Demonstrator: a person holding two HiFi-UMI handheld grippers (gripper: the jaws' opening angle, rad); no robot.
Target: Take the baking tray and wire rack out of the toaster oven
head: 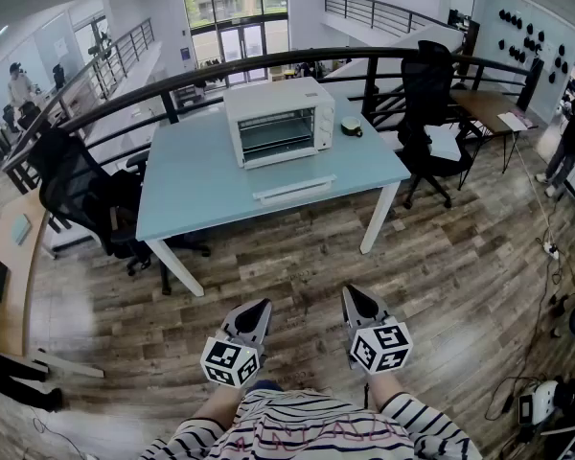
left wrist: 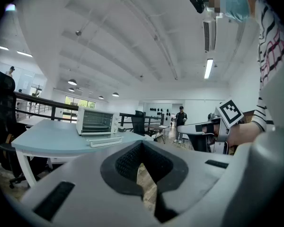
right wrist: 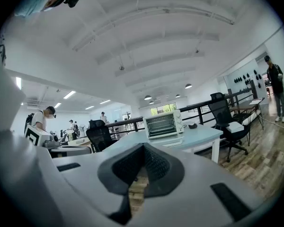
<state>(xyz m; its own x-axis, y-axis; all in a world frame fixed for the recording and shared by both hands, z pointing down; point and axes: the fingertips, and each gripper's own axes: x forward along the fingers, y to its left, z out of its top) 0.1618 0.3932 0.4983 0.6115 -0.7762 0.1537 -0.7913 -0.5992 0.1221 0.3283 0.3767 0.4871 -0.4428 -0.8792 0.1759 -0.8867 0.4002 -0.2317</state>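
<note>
Can't resolve baking tray or wire rack inside toaster oven (head: 280, 123), too small. Oven sits mid-desk (head: 192, 195). Left tongs (head: 259, 307) and right tongs (head: 351, 295) clenched, empty, well short of desk.

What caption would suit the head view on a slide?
Both shut and empty, the left tool and right tool face a white toaster oven on a pale blue table across the wooden floor.

Both grippers are held side by side in front of the body, pointing forward and slightly down. The left gripper (head: 250, 316) has its jaws together and empty. The right gripper (head: 358, 301) is likewise closed on nothing.
</note>
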